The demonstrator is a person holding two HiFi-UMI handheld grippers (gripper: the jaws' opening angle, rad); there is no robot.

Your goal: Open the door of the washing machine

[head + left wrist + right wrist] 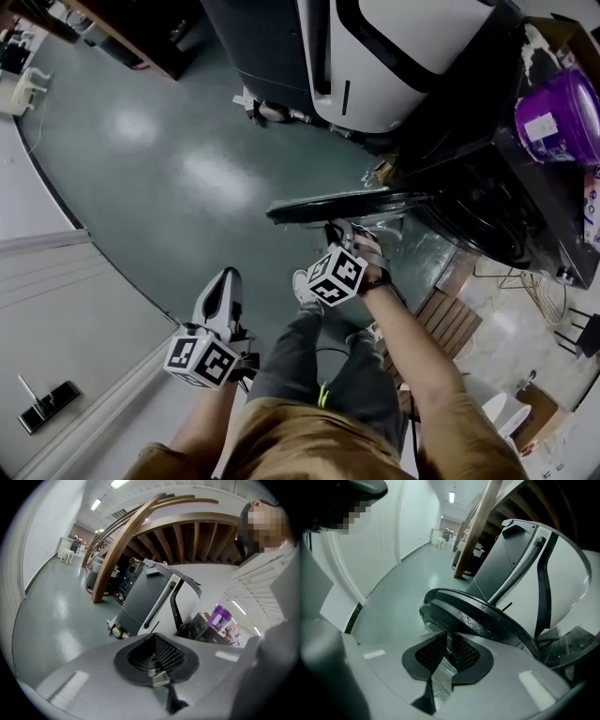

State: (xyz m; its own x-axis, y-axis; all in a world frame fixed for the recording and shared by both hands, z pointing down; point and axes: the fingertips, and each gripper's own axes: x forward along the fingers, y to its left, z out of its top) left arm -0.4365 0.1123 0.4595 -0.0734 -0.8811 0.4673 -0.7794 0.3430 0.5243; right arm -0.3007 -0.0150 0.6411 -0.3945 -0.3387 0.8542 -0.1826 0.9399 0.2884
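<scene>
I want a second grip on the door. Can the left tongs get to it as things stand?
Probably yes. The left tongs are shut and empty, and only bare floor lies between them and the open door, whose edge the right tongs grip.

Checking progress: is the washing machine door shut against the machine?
No, in the head view the door stands swung out from the washing machine, with the right hand-held gripper at its edge.

floor: grey-green, glossy | wall: white | stairs: wooden | strip lights: on
</scene>
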